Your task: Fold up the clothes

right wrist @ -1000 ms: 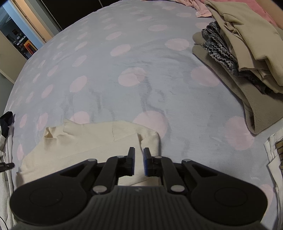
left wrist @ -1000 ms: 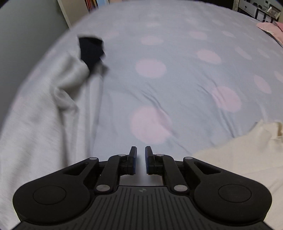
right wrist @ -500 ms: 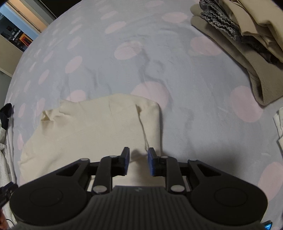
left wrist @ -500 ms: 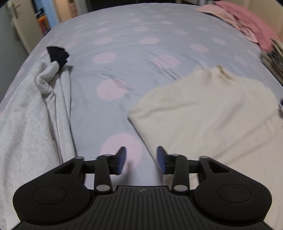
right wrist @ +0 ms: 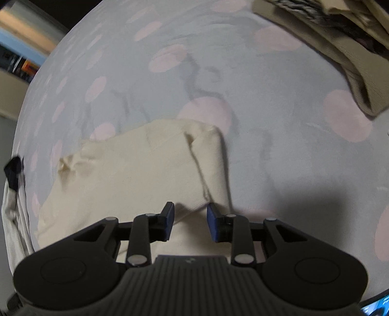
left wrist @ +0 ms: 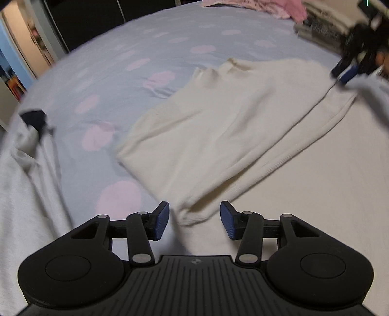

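A cream sweater (left wrist: 231,116) lies spread on the dotted bedcover (left wrist: 145,60), with one sleeve folded across its body. My left gripper (left wrist: 194,209) hovers at the sweater's near left corner. The sleeve's cuff (left wrist: 194,216) lies between its blue pads, which are closing but do not press on it. In the right wrist view my right gripper (right wrist: 190,209) stands open low over the same sweater (right wrist: 136,165), straddling a folded edge (right wrist: 201,175) near its right side. It also shows blurred as the right gripper (left wrist: 345,73) at the sweater's far corner.
A pale grey garment (left wrist: 22,189) with a dark navy piece (left wrist: 35,119) lies bunched at the left. A stack of folded beige and grey clothes (right wrist: 340,48) sits at the far right. Pink clothes (left wrist: 279,6) lie at the bed's far end.
My left gripper swung from beside the grey garment over to the cream sweater's cuff and its jaws opened. My right gripper sank closer to the sweater and opened too.
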### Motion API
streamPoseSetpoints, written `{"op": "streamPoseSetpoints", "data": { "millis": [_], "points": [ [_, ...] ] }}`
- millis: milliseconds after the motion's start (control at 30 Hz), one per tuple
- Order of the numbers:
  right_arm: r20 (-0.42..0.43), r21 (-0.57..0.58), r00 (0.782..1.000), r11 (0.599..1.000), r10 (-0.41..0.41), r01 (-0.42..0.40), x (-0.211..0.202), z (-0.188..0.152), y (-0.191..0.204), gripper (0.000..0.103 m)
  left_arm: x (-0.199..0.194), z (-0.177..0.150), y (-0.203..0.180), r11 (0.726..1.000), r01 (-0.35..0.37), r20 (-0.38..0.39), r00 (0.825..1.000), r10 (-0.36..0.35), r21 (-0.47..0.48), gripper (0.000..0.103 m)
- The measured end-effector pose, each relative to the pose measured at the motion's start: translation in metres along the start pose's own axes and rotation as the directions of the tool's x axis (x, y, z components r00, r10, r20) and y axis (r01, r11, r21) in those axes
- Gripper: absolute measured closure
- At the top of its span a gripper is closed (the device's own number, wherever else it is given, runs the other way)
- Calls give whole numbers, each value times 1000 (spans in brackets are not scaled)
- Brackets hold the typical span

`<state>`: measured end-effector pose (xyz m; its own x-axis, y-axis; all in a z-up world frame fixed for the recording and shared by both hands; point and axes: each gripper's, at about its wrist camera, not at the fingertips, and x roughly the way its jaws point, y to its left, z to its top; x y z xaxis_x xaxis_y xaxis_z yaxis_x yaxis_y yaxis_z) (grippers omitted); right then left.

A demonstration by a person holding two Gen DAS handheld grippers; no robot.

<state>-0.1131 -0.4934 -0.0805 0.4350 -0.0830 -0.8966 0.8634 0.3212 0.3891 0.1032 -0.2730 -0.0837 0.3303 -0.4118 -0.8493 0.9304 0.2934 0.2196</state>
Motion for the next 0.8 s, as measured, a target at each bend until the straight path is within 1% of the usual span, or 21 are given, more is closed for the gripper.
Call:
{"op": "streamPoseSetpoints", "data": {
  "millis": [33,67,100,133,167,200,233,267,367,533,600,700,800],
  "points": [
    [2,9,1000,1000,-1,1,0,1,-1,71,2,-1,0,1000,-13,-5,1000,13,-4,64],
    [4,17,1000,1000,-2,2,0,1,-3,71,4,-2,3,1000,-20,-14,1000,20,-22,71],
    [5,23,1000,1000,-3,3,1,2,-4,74,6,-2,6,999,-26,-22,999,25,-40,75],
    [4,27,1000,1000,-6,6,2,2,-4,79,7,-3,8,998,-30,-21,999,29,-52,77],
    [8,28,1000,1000,-9,9,2,2,-4,82,6,-4,11,998,-30,-13,999,29,-62,81],
    [16,28,1000,1000,-11,11,1,2,-3,87,5,-4,12,997,-22,-3,1000,21,-71,87],
    [24,23,1000,1000,-10,9,0,2,-2,94,4,-4,11,997,-19,5,1000,19,-68,92],
    [32,11,999,1000,-6,6,-2,2,0,97,2,-4,9,998,-25,12,1000,26,-55,93],
    [62,-20,998,1000,-3,4,-13,-1,8,98,-5,-5,4,999,-43,31,999,43,-19,96],
    [96,-51,995,998,-18,23,-41,-12,20,98,-7,-8,10,999,-44,25,999,45,-31,99],
    [84,-59,996,998,-33,38,-47,-17,21,98,-6,-11,11,998,-56,10,998,56,-23,100],
    [61,-95,995,992,-80,85,-42,-24,19,98,-3,-16,13,998,-55,-9,998,54,-22,100],
    [47,-104,991,986,-123,128,-23,-26,11,98,-2,-18,12,998,-56,-16,998,56,-9,100]
  ]
}}
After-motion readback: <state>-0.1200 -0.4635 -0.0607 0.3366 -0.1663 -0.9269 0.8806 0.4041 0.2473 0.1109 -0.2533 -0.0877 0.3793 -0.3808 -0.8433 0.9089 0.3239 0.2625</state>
